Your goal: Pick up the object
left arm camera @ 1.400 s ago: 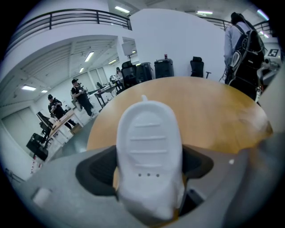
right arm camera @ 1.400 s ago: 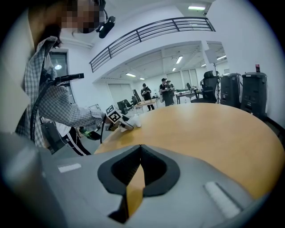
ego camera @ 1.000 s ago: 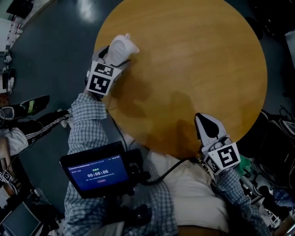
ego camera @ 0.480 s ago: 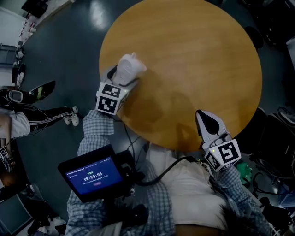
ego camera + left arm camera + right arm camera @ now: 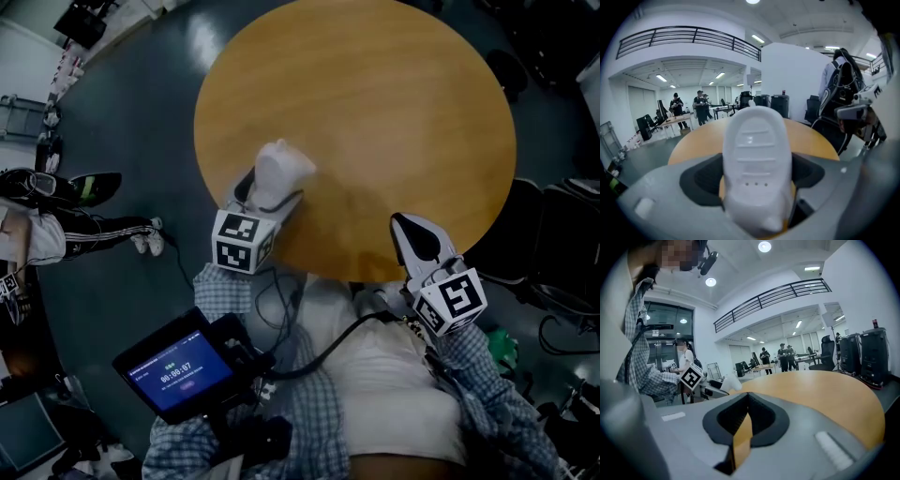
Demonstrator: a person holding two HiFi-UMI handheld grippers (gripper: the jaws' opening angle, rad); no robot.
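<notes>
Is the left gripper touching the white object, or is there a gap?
Touching. In the left gripper view, the white object sits squeezed between the two jaws of the left gripper, with no gap at either side.

Object in left gripper, apparently over table; right gripper near its edge.

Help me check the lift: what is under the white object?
The wooden table lies beneath the white object, held by the left gripper. The object covers the spot below, so any gap is hidden.
</notes>
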